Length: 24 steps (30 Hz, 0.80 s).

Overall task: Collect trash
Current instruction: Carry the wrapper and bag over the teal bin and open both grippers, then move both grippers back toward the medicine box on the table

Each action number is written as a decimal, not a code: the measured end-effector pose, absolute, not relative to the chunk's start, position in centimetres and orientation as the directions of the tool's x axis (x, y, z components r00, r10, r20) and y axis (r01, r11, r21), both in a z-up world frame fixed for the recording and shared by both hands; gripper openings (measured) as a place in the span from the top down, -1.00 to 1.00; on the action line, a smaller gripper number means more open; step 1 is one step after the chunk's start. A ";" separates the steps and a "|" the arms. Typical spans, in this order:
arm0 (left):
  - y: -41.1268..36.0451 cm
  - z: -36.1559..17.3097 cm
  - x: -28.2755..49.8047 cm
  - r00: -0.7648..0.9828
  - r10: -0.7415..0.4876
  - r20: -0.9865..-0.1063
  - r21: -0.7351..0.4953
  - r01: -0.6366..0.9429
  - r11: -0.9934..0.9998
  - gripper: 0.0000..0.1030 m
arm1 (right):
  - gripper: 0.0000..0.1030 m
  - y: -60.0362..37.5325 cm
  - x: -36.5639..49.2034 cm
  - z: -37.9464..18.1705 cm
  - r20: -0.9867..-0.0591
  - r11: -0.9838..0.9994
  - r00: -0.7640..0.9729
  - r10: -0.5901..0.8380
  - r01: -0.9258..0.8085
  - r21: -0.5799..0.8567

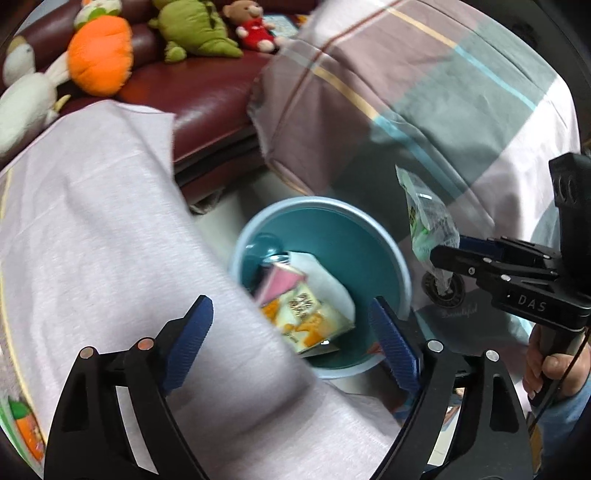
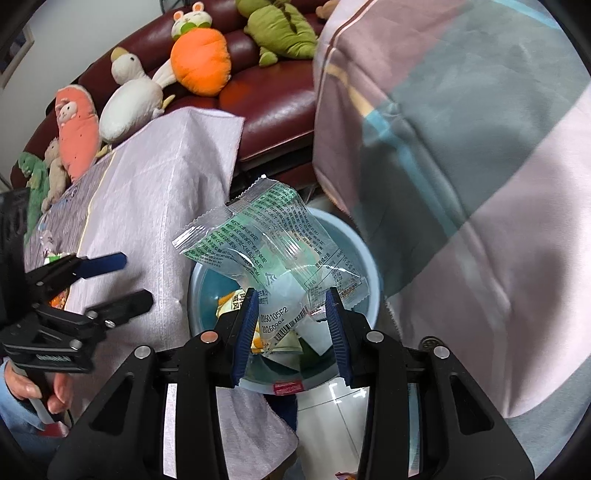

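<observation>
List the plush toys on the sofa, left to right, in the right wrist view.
Green dinosaur plush → pink carrot plush → white duck plush → orange carrot plush with bunny face → green crocodile plush.

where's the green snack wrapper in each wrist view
Left wrist: green snack wrapper at right of centre, pinched by the right gripper, beside the bin.
Right wrist: centre, between the fingers, above the bin.
Shared landmark: the blue trash bin.
</observation>
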<state>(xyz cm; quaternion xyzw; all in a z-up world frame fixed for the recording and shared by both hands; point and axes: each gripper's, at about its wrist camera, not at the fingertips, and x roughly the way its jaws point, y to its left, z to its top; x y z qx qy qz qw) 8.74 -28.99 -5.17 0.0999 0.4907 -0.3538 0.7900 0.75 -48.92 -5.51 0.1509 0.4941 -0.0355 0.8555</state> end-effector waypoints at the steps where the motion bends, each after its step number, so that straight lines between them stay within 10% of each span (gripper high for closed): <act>1: -28.6 -5.1 8.8 0.277 -0.455 -0.846 -0.183 0.651 0.737 -0.69 | 0.30 -48.6 1.0 -5.8 -0.858 0.953 0.504 0.095 0.203 0.225; 13: -24.4 -5.4 9.6 0.322 -0.399 -0.859 -0.145 0.595 0.791 -0.75 | -0.41 -45.9 3.1 -7.1 -0.876 0.962 0.468 0.112 0.171 0.214; 24: -21.8 -4.3 8.5 0.343 -0.412 -0.844 -0.154 0.581 0.799 -0.75 | -0.49 -42.9 2.6 -5.8 -0.886 0.974 0.453 0.097 0.140 0.179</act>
